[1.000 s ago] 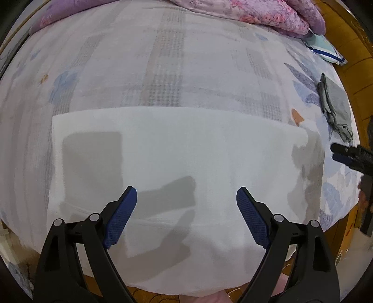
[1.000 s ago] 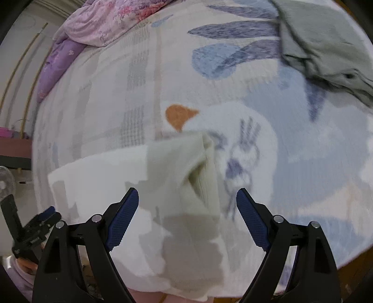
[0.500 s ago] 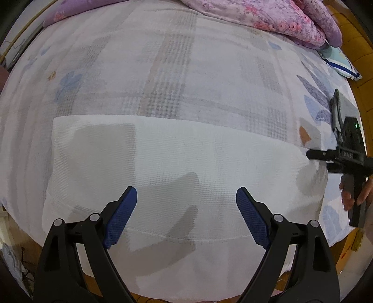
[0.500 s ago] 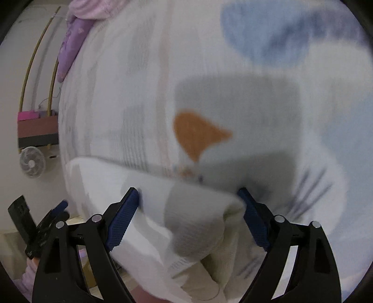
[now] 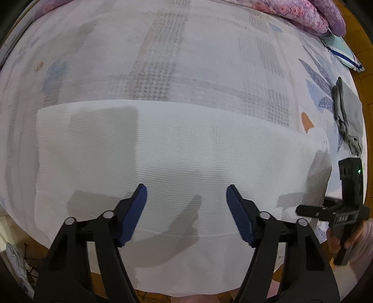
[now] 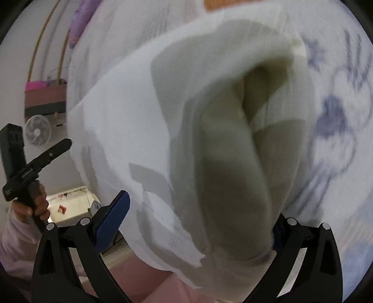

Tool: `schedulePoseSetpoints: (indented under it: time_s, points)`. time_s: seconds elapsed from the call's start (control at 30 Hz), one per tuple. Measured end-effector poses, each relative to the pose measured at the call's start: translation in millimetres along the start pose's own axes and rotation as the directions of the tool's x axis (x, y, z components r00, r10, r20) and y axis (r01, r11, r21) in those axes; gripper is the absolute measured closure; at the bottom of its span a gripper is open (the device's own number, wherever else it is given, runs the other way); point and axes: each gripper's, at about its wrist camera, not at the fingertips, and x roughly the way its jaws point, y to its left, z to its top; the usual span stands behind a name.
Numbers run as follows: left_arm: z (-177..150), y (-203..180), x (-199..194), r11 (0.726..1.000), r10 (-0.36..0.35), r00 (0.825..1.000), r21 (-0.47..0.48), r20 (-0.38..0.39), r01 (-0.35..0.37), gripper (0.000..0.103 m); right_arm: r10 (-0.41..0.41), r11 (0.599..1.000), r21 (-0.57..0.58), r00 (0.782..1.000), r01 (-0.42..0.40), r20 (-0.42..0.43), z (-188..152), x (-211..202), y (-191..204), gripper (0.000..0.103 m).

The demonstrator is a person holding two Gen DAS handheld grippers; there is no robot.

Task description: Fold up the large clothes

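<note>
White waffle-weave cloth (image 5: 177, 149) lies spread over the near part of the bed (image 5: 163, 58), its front edge hanging over the side. The bed's sheet is pale, with grey checks and blue leaf prints. Along the far edge sits a pink floral quilt (image 5: 300, 11), and near the bed's right side lies a small grey garment (image 5: 347, 116).

The left hand-held gripper (image 5: 186, 198) points down at the cloth with its blue pads apart; its jaws have just been closing, with only flat cloth below them and nothing pinched.

In the blurred right wrist view, the right hand-held gripper (image 6: 198, 221) is released and has just been opening wide. A bunched end of the cloth (image 6: 221, 139) fills the space between its jaws; the right pad is hidden behind the fabric, so contact there cannot be told.
</note>
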Motion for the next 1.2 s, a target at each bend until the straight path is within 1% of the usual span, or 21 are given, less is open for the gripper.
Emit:
schedulePoseSetpoints:
  time_s: [0.07, 0.17, 0.2, 0.27, 0.37, 0.43, 0.53, 0.63, 0.67, 0.77, 0.8, 0.83, 0.87, 0.9, 0.93, 1.0, 1.03, 1.07, 1.1, 1.13, 1.2]
  points:
    - [3, -2, 2, 1.000, -0.010, 1.000, -0.005, -0.007, 0.010, 0.045, -0.014, 0.999, 0.033, 1.000, 0.014, -0.002, -2, 4, 3, 0.006]
    - [7, -3, 5, 1.000, -0.011, 0.999, -0.012, -0.033, 0.011, 0.056, -0.078, 0.994, 0.074, 0.996, 0.076, 0.030, -3, 5, 11, 0.007]
    - [10, -3, 8, 1.000, -0.023, 0.998, -0.018, -0.053, 0.022, 0.059, -0.111, 0.989, 0.102, 0.993, 0.107, 0.040, -2, 6, 13, 0.012]
    - [15, -3, 14, 0.998, -0.057, 0.994, -0.033, -0.096, 0.054, 0.088, -0.227, 0.963, 0.161, 0.973, 0.218, 0.042, 0, 7, 15, 0.027]
    - [27, -4, 22, 0.999, -0.017, 0.990, -0.029, -0.142, 0.013, 0.097, -0.321, 0.933, 0.183, 0.946, 0.310, 0.034, 5, 11, 26, 0.030]
    - [44, -6, 22, 1.000, -0.016, 0.988, -0.009, -0.154, 0.015, 0.103, -0.374, 0.911, 0.199, 0.927, 0.360, 0.035, 7, 14, 32, 0.030]
    - [74, -13, 16, 0.999, -0.017, 0.986, 0.038, -0.164, 0.024, 0.103, -0.417, 0.888, 0.222, 0.908, 0.402, 0.027, 12, 17, 37, 0.029]
    - [103, -22, 15, 0.997, 0.008, 0.985, 0.077, -0.172, 0.005, 0.103, -0.428, 0.877, 0.243, 0.904, 0.414, 0.004, 19, 21, 43, 0.026]
    - [117, -25, 22, 0.996, 0.013, 0.979, 0.089, -0.205, 0.005, 0.103, -0.428, 0.875, 0.247, 0.904, 0.416, -0.004, 22, 20, 42, 0.026]
    - [135, -26, 49, 0.998, 0.024, 0.959, 0.063, -0.281, -0.006, 0.103, -0.426, 0.872, 0.253, 0.904, 0.418, -0.026, 30, 21, 43, 0.024]
    - [136, -27, 64, 0.998, 0.035, 0.946, 0.061, -0.323, -0.016, 0.103, -0.425, 0.872, 0.254, 0.905, 0.418, -0.029, 33, 20, 42, 0.023]
    - [131, -24, 92, 0.997, 0.067, 0.916, 0.058, -0.395, -0.048, 0.103, -0.423, 0.873, 0.255, 0.906, 0.416, -0.029, 37, 18, 40, 0.023]
    - [129, -23, 104, 0.997, 0.068, 0.912, 0.052, -0.405, -0.051, 0.100, -0.423, 0.872, 0.257, 0.906, 0.415, -0.028, 45, 15, 41, 0.022]
    - [132, -22, 108, 0.998, 0.064, 0.916, 0.042, -0.396, -0.051, 0.099, -0.426, 0.871, 0.262, 0.905, 0.416, -0.023, 47, 13, 40, 0.021]
    - [135, -21, 109, 0.998, 0.062, 0.910, 0.035, -0.411, -0.052, 0.099, -0.433, 0.866, 0.268, 0.901, 0.422, -0.017, 48, 12, 41, 0.021]
    - [140, -20, 106, 0.998, 0.057, 0.879, 0.035, -0.474, -0.045, 0.101, -0.440, 0.863, 0.272, 0.898, 0.425, -0.008, 49, 11, 44, 0.021]
    - [139, -21, 102, 0.997, 0.072, 0.864, 0.046, -0.498, -0.057, 0.101, -0.443, 0.860, 0.277, 0.896, 0.428, -0.008, 50, 12, 47, 0.021]
    - [129, -23, 97, 0.993, 0.119, 0.820, 0.076, -0.560, -0.093, 0.101, -0.449, 0.855, 0.283, 0.893, 0.434, -0.014, 51, 10, 47, 0.021]
    - [123, -23, 93, 0.992, 0.127, 0.809, 0.081, -0.573, -0.098, 0.102, -0.456, 0.849, 0.291, 0.890, 0.442, -0.021, 53, 11, 49, 0.021]
    - [117, -23, 92, 0.993, 0.117, 0.820, 0.081, -0.560, -0.086, 0.103, -0.460, 0.844, 0.297, 0.887, 0.446, -0.025, 56, 13, 52, 0.020]
    - [109, -18, 107, 0.995, 0.101, 0.839, 0.073, -0.535, -0.074, 0.102, -0.465, 0.843, 0.297, 0.885, 0.448, -0.016, 58, 14, 53, 0.018]
